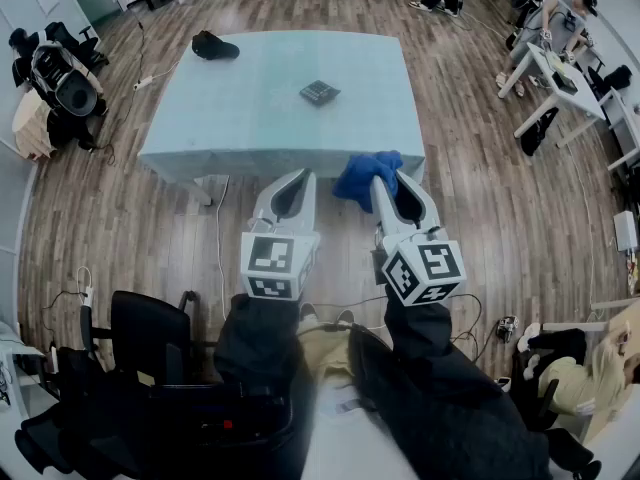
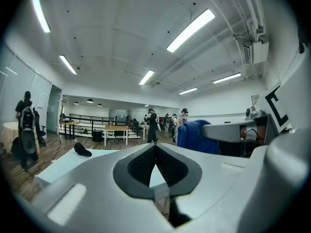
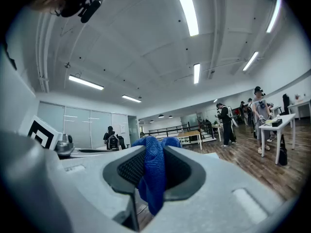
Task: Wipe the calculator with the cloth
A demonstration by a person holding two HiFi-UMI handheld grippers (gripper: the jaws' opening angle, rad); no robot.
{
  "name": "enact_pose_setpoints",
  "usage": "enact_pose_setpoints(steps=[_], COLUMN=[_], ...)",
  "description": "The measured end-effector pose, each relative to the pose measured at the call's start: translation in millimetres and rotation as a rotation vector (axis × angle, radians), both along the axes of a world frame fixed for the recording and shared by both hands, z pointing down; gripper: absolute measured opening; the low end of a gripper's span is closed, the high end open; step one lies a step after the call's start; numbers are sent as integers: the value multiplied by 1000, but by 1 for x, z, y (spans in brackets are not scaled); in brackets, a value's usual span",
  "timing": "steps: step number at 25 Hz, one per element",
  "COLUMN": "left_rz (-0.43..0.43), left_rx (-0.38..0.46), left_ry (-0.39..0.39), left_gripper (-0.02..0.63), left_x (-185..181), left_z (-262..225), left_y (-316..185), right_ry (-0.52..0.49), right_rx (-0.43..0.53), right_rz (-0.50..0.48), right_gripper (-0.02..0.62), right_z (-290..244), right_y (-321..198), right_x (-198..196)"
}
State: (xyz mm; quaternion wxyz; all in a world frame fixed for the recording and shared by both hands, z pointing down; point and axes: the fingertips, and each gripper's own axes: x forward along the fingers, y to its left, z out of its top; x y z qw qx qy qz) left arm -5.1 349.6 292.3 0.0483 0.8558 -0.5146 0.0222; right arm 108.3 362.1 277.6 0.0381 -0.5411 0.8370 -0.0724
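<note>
One cloth [image 1: 356,181] in right gripper [image 1: 388,177], one calculator [image 1: 319,92]

Table [image 1: 250,108] with calculator [image 1: 319,92] and cap [image 1: 214,46]

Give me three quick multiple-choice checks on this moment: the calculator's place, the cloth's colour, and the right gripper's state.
1. Where is the calculator?
A. on the table
B. on the floor
C. on a chair
2. What colour is the cloth?
A. red
B. blue
C. white
3. What state is the right gripper in?
A. open and empty
B. shut on the cloth
C. shut on the calculator

Answers:
1 A: the head view shows it lying on the table.
2 B: it looks blue in every view.
3 B: the cloth hangs pinched between its jaws.
</note>
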Motion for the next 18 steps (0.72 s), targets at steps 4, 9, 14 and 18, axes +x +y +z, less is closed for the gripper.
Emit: enact_pose_setpoints(steps=[4, 9, 14, 18], left_rz=[11, 25, 39, 28], left_rx=[-8, -28, -41, -68], left_ry=[3, 0, 8, 19], left_gripper=[3, 3, 3, 3], left_x=[-2, -6, -10, -22], left_z=[4, 15, 19, 31], left_y=[-1, -6, -4, -2], right_ry=[8, 7, 10, -3], right_rx=[-3, -15, -23, -38], right_rz=[-7, 13, 25, 29], right_gripper=[97, 97, 97, 98], right_z=[2, 8, 10, 17], right_y=[1, -4, -4, -4], right_x=[-5, -7, -11, -17])
